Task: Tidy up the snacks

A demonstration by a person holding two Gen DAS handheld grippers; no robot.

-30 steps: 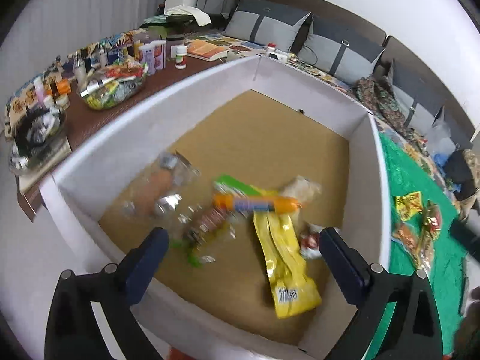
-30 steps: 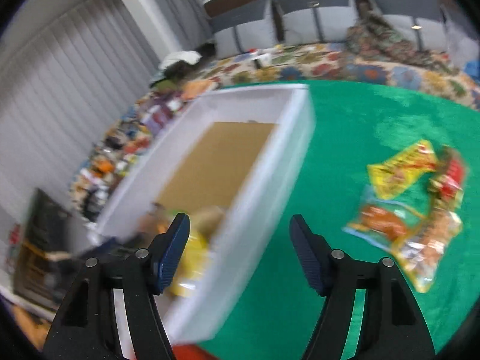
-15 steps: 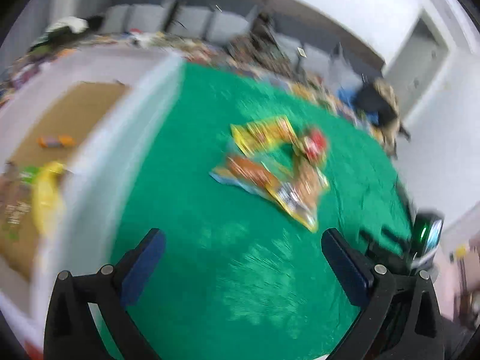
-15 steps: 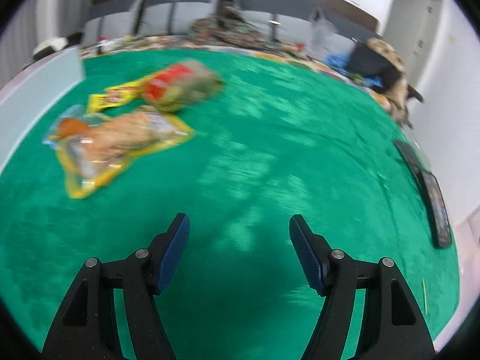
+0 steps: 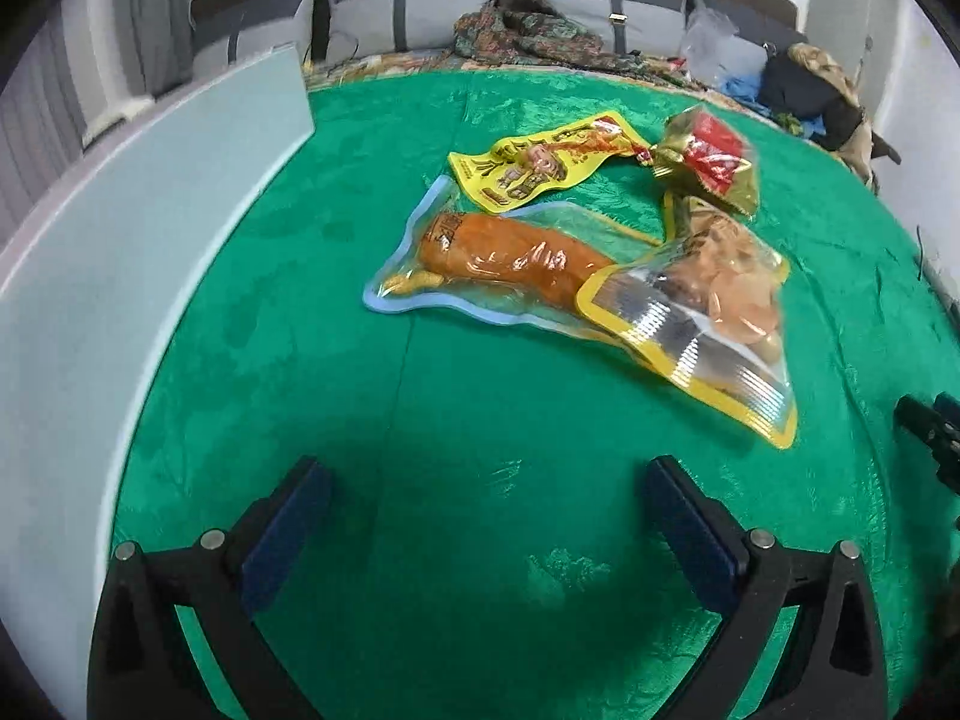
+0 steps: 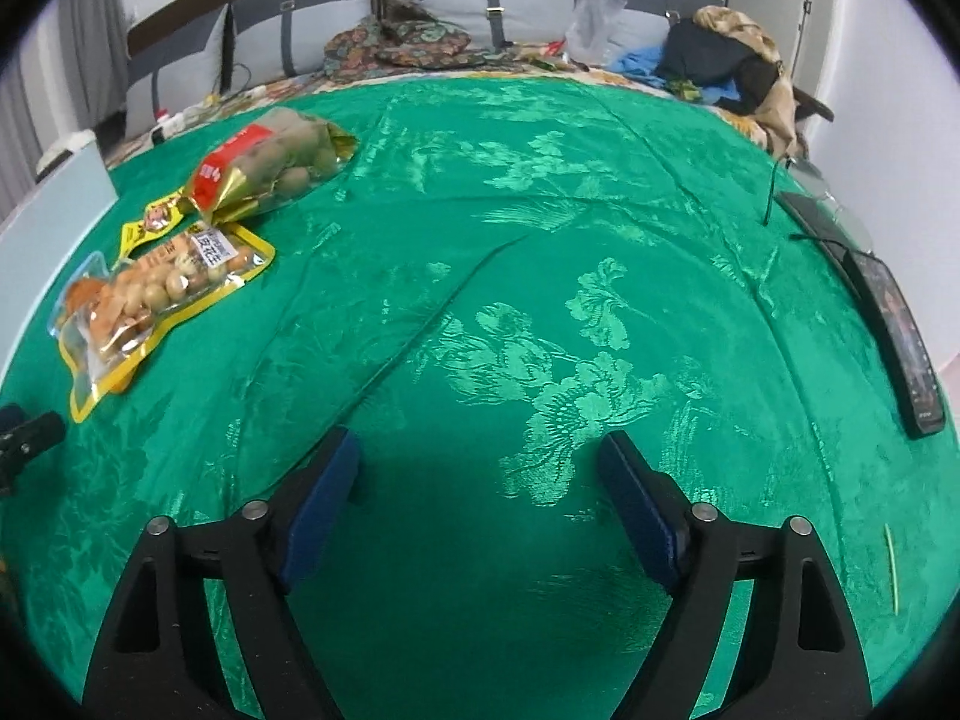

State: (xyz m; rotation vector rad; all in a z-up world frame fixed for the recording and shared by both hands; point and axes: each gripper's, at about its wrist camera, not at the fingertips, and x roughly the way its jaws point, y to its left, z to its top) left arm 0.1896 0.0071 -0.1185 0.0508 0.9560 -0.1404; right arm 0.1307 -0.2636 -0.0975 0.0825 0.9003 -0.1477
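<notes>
A: What sits furthest left?

B: The white box wall (image 5: 138,252), curving along the left edge of the green cloth (image 5: 480,420). Bare cloth runs between it and the snacks.

A: And the snacks?

B: Four packs clustered mid-cloth, well ahead of the left tool (image 5: 480,522): a clear blue-edged pouch (image 5: 498,264) with something orange inside, a flat yellow packet (image 5: 540,165) behind it, a yellow-bordered pouch (image 5: 714,312) overlapping the blue one's right end, and a red-and-gold bag (image 5: 711,159) at the back right.

A: The tools?

B: The left tool stands wide open over empty cloth. The right tool (image 6: 480,492) is opening, nothing between its fingers; the snacks lie well off to its left.

A: Room on the right?

B: Plenty of open cloth. A dark flat device (image 6: 894,324) lies along the far right edge.
</notes>
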